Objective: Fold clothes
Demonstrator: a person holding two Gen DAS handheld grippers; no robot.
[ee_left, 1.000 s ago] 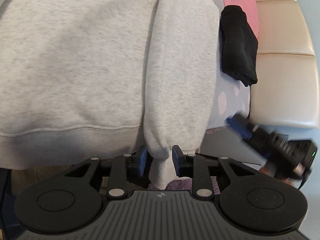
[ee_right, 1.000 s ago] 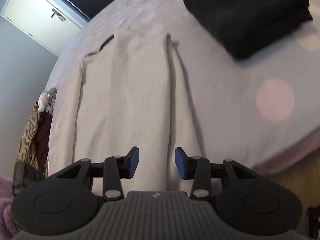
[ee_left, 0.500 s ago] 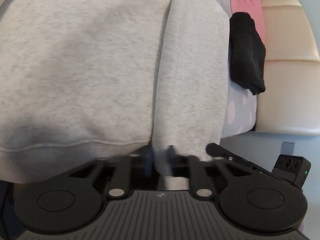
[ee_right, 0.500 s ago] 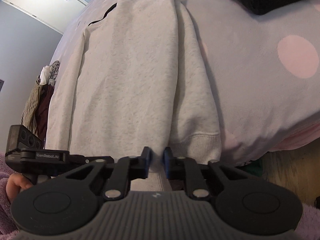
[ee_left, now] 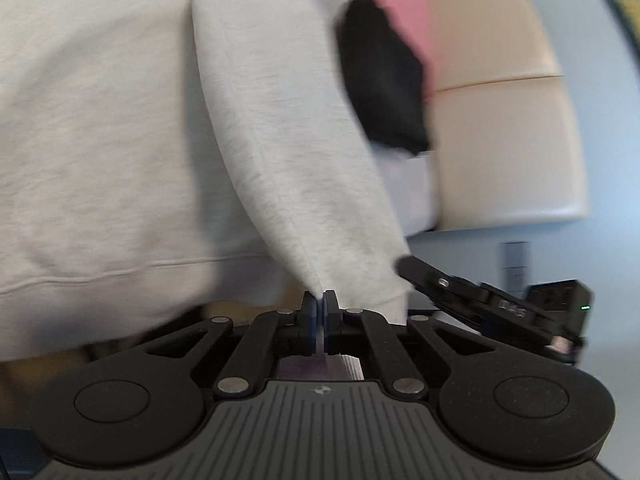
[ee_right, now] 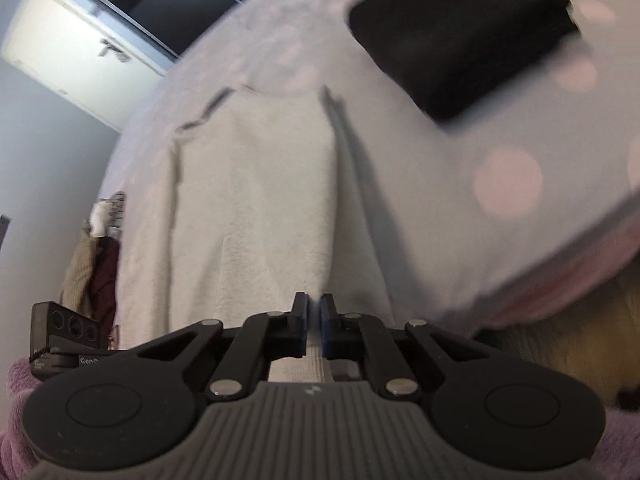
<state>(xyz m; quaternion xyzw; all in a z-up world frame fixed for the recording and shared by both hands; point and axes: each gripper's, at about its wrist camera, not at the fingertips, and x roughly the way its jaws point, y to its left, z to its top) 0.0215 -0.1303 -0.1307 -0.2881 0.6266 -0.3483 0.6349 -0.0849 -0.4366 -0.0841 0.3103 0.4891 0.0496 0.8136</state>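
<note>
A light grey sweatshirt lies flat on the bed, its sleeve folded down along its right side. My left gripper is shut on the sleeve's lower edge, which is drawn to a point at the pads. The ribbed cuff hangs just right of it, beside the other gripper's black frame. In the right wrist view the sweatshirt stretches away up the bed. There my right gripper has its jaws closing tight on ribbed fabric at the near end.
A folded black garment lies on the dotted lilac sheet to the right, near a pink pillow and cream padded headboard. A heap of clothes sits at far left. Wooden floor shows past the bed's edge.
Both grippers went from open to shut on the sleeve's end. In the left wrist view the sleeve's lower end has been pulled rightward and now slants.
</note>
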